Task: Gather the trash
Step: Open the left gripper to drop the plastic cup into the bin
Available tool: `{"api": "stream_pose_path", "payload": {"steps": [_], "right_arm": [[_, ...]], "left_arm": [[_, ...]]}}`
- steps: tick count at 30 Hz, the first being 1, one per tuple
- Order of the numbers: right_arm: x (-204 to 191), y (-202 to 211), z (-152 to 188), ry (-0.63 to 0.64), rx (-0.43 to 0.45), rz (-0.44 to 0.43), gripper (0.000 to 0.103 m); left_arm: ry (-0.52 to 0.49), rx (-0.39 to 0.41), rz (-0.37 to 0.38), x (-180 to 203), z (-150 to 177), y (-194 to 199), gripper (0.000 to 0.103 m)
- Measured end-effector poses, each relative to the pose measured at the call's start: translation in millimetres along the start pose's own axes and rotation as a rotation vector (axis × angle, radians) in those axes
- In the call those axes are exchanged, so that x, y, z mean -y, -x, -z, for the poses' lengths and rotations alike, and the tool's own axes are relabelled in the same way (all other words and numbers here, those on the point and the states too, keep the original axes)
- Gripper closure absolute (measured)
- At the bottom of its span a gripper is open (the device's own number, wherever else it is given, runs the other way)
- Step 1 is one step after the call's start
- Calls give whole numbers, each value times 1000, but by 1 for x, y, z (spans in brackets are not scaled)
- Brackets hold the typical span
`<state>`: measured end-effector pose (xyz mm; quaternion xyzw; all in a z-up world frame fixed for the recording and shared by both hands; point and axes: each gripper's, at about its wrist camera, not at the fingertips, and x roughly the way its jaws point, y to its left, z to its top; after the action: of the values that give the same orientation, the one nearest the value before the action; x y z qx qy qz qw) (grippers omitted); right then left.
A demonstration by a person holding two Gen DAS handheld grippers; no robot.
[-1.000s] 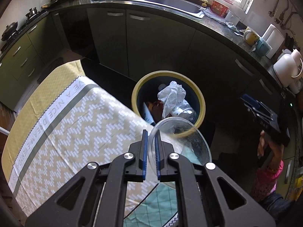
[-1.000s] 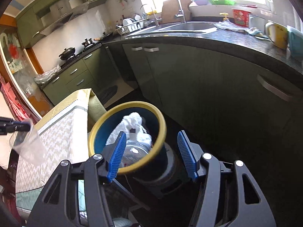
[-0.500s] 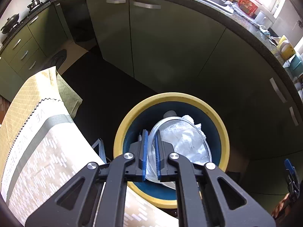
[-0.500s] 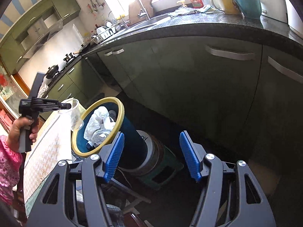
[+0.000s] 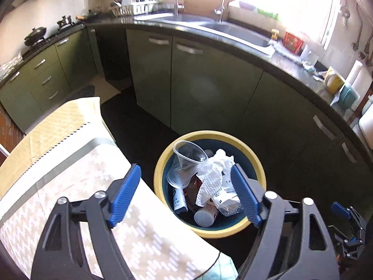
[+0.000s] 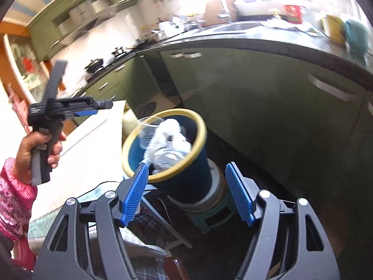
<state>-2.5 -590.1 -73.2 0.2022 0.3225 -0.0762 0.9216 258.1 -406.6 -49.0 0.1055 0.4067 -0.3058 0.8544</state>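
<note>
Though blurred, bottle [image 5: 179,200] label perhaps Chinese

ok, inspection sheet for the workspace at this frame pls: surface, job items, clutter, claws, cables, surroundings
Surface: table under patterned tablecloth, beside the bin.
Job's things: yellow-rimmed trash bin holds clear plastic cup, crumpled tissue, bottles and wrappers.
Clutter: mugs and red box on the countertop.
Claws: left claw opening, nothing between its pads; right claw opening, empty.
Cables: nothing seen.
Surroundings: green cabinets, sink, dish rack, stove with pan.
</note>
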Motion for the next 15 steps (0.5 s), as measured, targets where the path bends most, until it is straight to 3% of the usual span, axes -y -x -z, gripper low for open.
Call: {"api": "stream_pose_path", "payload": {"steps": [2,7,15], "right_arm": [[-21,-1,0,51,4,-23,27],[-71,0,4,170,41,-78,9],[-143,18,11,298,102,-132,5]], "left_arm": [[18,104,-49,-10,24,48,8],[121,298,-168,-45,96,149,7],[291,413,-453,-100,186,255,7]]}}
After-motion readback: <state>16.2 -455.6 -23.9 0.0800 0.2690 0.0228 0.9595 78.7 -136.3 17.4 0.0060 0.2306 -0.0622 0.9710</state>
